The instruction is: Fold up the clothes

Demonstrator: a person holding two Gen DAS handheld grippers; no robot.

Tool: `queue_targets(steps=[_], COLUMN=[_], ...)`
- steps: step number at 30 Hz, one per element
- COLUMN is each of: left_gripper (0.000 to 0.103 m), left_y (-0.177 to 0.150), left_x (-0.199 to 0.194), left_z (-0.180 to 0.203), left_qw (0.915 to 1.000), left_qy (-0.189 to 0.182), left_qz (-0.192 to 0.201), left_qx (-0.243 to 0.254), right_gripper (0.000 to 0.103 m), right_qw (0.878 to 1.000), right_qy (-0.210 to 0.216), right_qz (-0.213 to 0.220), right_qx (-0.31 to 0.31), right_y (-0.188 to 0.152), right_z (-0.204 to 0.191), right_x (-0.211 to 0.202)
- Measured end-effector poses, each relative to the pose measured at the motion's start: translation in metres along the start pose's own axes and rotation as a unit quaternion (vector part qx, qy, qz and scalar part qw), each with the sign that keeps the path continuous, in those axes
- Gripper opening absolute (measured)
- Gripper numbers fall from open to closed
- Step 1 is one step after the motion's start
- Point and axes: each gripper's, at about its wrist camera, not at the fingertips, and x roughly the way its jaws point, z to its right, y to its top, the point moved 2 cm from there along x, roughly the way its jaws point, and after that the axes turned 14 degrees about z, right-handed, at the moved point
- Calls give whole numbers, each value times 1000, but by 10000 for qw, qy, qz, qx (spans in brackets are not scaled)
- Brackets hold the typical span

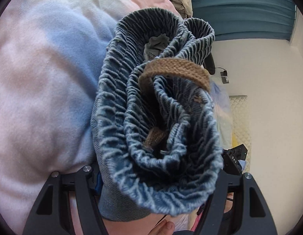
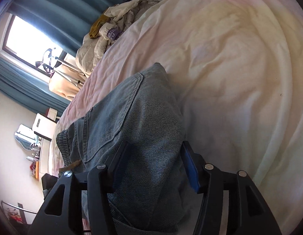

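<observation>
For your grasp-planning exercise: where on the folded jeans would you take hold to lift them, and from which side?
Grip the jeans across the flat folded denim below the waistband, coming in from the open end. The gathered waistband is thick and rolled, so jaws would slip; the flat layers pinch evenly.

Folded jeans (image 2: 131, 137) block the front; open bedsheet (image 2: 239, 78) lies right

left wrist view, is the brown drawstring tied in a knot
No, the brown drawstring lies as a loose flat loop over the bunched elastic waistband of the jeans.
</observation>
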Motion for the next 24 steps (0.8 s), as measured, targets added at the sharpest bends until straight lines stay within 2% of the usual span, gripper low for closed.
queue_targets(steps=[4, 6, 8, 11, 13, 15, 17, 21, 24], left_gripper=[68, 62, 58, 51, 48, 45, 43, 41, 39], left_y=[1, 2, 3, 1, 0, -2, -3, -5, -13], left_x=[-1, -2, -6, -11, -16, -20, -26, -44, -54], left_z=[3, 5, 9, 18, 26, 34, 44, 76, 99], left_qw=[9999, 9998, 9994, 9980, 9969, 9950, 9924, 9866, 9826], left_qy=[114, 192, 281, 433, 526, 626, 743, 889, 837], left_qz=[-6, -6, 41, 117, 176, 249, 324, 463, 541], left_qx=[49, 71, 203, 437, 558, 735, 928, 1288, 1570], right_gripper=[55, 57, 56, 33, 18, 15, 13, 12, 12], right_qw=[9991, 9979, 9973, 9961, 9971, 9989, 9987, 9952, 9919], right_qy=[181, 272, 385, 554, 531, 351, 215, 213, 271], right_qz=[-384, -574, -588, -606, -500, -272, -44, 382, 594], right_qx=[92, 138, 217, 334, 228, -129, -468, -879, -1091], right_y=[-1, -1, -2, -4, -4, -5, -7, -6, -1], right_z=[8, 12, 12, 13, 7, -7, -21, -51, -73], right_x=[19, 29, 27, 24, 18, 7, -5, -39, -67])
